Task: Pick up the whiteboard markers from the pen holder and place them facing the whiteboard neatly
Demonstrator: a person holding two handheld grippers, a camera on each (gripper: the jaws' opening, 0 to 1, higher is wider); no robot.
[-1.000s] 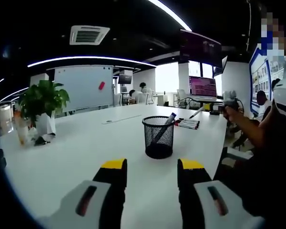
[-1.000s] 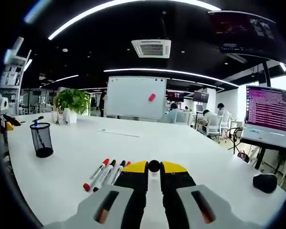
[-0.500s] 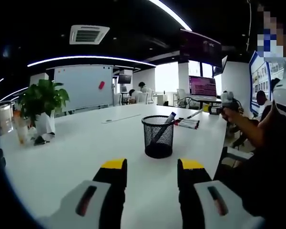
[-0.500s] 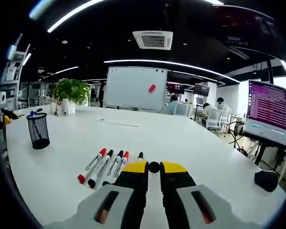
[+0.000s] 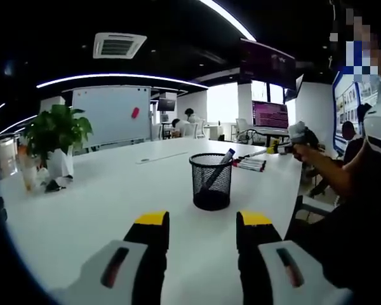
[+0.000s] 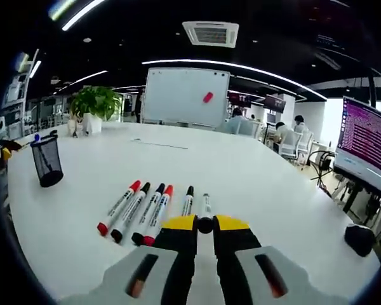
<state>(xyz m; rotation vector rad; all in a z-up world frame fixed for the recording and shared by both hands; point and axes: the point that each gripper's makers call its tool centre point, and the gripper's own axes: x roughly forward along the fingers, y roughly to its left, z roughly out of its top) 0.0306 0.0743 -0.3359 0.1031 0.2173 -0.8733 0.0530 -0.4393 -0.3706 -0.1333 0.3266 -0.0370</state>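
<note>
Markers wait on both sides. My left gripper (image 5: 202, 223) hangs wide open and empty before the black mesh pen holder (image 5: 211, 182), where one blue-capped marker (image 5: 220, 166) leans. My right gripper (image 6: 205, 223) pinches a black-ended marker, lining it beside the white-barrelled row (image 6: 153, 204) pointing toward the whiteboard (image 6: 186, 96) across the white bench (image 6: 254, 184).

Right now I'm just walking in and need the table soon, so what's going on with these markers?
A person is moving whiteboard markers out of the black mesh pen holder into a row of markers on the white table, facing the whiteboard. The right tongs are shut on a marker; the left tongs hover open. One marker remains.
</note>
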